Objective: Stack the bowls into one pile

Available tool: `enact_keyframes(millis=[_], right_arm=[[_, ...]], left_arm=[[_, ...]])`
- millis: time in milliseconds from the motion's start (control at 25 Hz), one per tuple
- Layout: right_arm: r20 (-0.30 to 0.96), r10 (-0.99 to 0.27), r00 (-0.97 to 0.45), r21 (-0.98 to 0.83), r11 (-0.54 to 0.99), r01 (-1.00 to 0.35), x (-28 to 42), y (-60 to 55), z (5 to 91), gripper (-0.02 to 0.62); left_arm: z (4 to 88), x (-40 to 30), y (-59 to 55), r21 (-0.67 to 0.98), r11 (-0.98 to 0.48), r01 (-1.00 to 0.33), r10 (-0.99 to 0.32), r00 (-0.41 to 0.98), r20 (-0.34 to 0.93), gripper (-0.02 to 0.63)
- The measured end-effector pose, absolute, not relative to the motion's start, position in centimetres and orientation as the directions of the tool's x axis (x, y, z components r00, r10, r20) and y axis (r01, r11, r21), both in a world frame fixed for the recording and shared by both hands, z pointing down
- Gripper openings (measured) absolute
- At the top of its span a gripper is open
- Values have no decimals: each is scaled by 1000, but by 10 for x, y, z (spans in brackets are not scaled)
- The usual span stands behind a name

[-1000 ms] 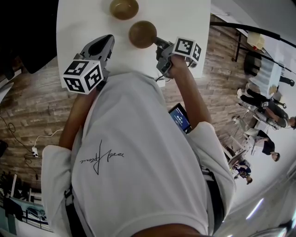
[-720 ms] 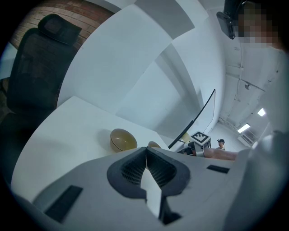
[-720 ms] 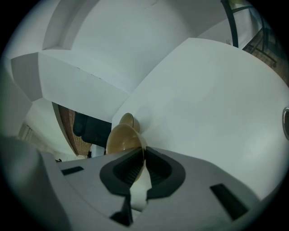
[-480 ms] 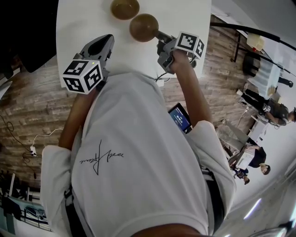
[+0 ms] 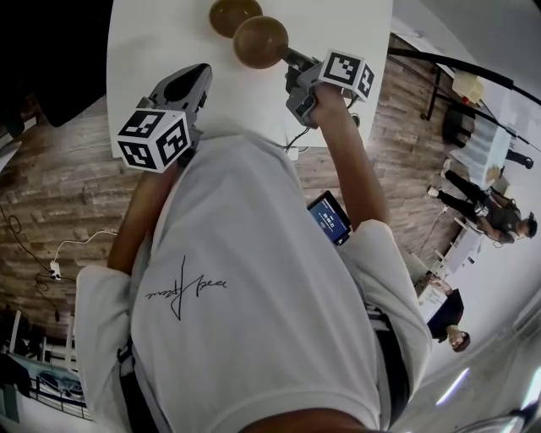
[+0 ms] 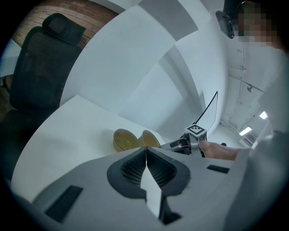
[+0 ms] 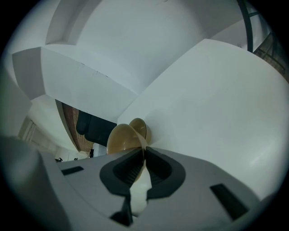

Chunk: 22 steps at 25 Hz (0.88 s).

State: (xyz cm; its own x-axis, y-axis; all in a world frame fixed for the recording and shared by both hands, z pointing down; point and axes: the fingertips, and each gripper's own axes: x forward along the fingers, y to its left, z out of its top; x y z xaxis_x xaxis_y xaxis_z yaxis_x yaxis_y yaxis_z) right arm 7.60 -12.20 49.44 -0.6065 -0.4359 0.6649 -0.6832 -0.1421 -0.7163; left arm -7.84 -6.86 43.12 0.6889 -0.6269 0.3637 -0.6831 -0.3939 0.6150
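Two brown bowls are on show at the far end of the white table. One bowl rests on the table, open side up. My right gripper is shut on the rim of the other bowl and holds it tilted in the air, just beside and partly over the resting one. In the right gripper view the held bowl fills the space ahead of the jaws, with the resting bowl behind it. My left gripper hovers over the table's near left part, shut and empty.
A black office chair stands beyond the table's left side. The table's right edge runs close to my right hand. Wooden floor with a cable lies on the left, and people stand far off at the right.
My right gripper has carried its bowl away from me and slightly up, until it now overlaps the resting bowl. The left gripper has stayed where it was.
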Motion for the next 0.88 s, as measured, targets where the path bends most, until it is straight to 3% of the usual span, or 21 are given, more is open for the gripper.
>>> enact_keyframes(millis=[880], right_arm=[[674,-402,-620,-713,-131,-689,39,-165,507,31]], left_arm=[[440,-91,-75,661,-331,-674,-640,675,367,-1]])
